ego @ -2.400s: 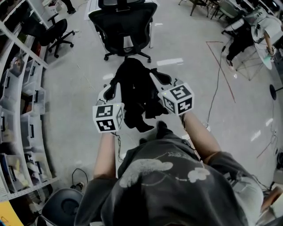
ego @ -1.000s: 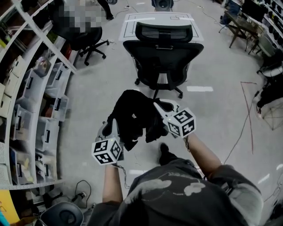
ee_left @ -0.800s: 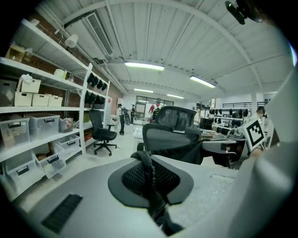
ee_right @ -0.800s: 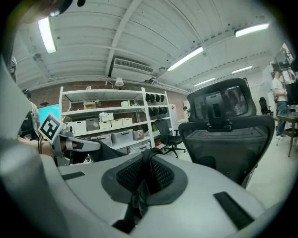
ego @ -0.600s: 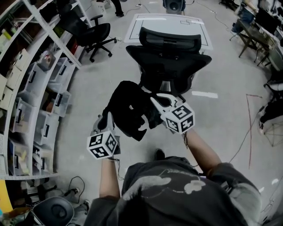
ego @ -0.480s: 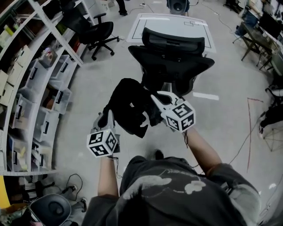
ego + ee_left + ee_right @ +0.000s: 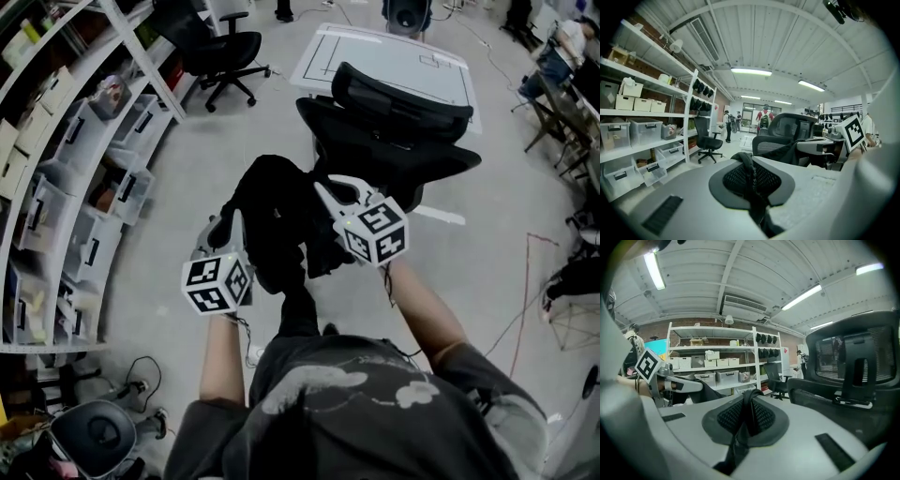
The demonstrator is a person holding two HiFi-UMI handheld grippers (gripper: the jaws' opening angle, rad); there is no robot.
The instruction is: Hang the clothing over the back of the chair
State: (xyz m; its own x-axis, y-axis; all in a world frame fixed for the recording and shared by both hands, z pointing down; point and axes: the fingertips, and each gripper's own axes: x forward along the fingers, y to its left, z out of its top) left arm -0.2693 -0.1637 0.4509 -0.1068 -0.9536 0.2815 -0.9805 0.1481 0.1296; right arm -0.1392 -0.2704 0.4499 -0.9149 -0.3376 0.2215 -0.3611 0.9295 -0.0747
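The left gripper (image 7: 232,225) and the right gripper (image 7: 328,190) are each clamped tight on a black garment (image 7: 277,220), held just before the black office chair (image 7: 394,117).

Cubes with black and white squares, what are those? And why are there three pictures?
Those cubes are part of two hand-held pincers called grippers. A person holds one in each hand. The head view comes from a camera on the person's head, looking down. The other two come from little cameras riding on each gripper, looking along its jaws. The left gripper and the right gripper are both pinched shut on a black piece of clothing, holding it up. Ahead stands a black office chair, whose back the clothing should hang over.
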